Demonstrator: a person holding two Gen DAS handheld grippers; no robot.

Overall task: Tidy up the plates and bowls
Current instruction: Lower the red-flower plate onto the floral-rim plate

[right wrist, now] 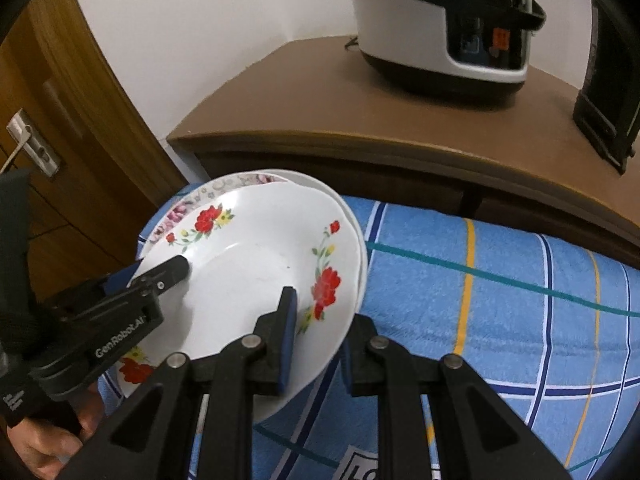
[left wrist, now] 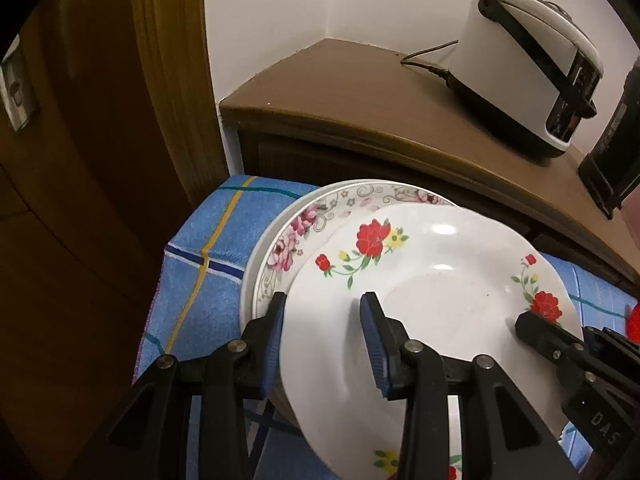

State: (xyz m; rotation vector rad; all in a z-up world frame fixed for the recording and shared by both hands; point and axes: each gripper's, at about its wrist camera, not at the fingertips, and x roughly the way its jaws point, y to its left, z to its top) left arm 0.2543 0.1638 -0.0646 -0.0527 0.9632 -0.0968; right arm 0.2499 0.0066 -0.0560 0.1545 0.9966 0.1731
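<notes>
A white plate with red flowers (left wrist: 432,292) (right wrist: 256,268) is held tilted above a stack of plates. The stack's top plate has a pink flower rim (left wrist: 304,224) (right wrist: 188,204). My left gripper (left wrist: 322,312) straddles the red-flower plate's left rim, one finger under and one on top. It shows in the right wrist view (right wrist: 160,276) too. My right gripper (right wrist: 320,308) clamps the same plate's right rim. Its finger shows in the left wrist view (left wrist: 536,330).
The stack stands on a blue checked towel (right wrist: 500,280) (left wrist: 208,248). Behind it is a brown cabinet top (left wrist: 344,92) with a white rice cooker (left wrist: 528,68) (right wrist: 444,20) and a black appliance (left wrist: 616,148). A wooden door (left wrist: 80,160) is at the left.
</notes>
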